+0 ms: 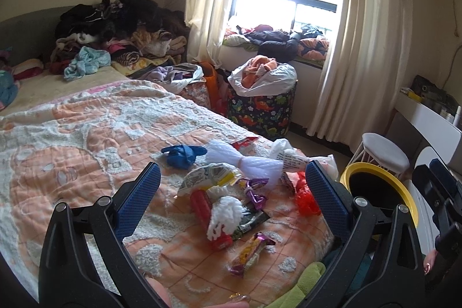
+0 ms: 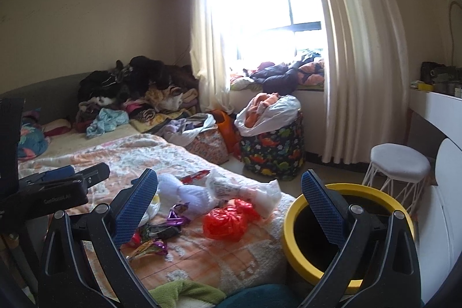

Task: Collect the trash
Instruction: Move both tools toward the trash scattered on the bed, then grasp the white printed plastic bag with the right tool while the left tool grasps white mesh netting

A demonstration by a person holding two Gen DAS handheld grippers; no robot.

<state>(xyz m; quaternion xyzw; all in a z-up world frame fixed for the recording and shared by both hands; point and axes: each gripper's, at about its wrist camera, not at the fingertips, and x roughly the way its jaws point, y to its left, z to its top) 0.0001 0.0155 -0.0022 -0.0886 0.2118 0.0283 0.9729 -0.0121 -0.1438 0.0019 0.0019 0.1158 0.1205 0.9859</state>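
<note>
At the upper left of the left wrist view, a heap of dark and coloured clothes (image 1: 115, 28) was piled at the far end of the bed (image 1: 72, 140), which carried an orange and white blanket. The left gripper (image 1: 231, 186) hung above the blanket in the lower centre of that frame, its blue-padded jaws spread wide with nothing between them. The trash lay scattered on the blanket between and beyond those jaws: a crumpled blue wrapper (image 1: 180, 155) toward the left, a white foam net sleeve (image 1: 239, 159) beside it, a red packet (image 1: 202, 205) with a white tuft (image 1: 223, 217) lying over it, a purple wrapper (image 1: 255, 189), a yellow and purple snack wrapper (image 1: 251, 251) nearest the camera, and a red plastic bag (image 1: 306, 197) by the bed's right edge. To the right of the bed, at the lower right, stood a black bin with a yellow rim (image 1: 404, 192). Behind it was a white stool (image 1: 385, 152), and farther back, in mid-frame, a dinosaur-print hamper (image 1: 261, 111) stuffed with clothes under the window. In the right wrist view, the right gripper (image 2: 229, 192) was likewise wide open and empty, its right finger (image 2: 323, 210) seen in front of the bin's mouth.
</note>
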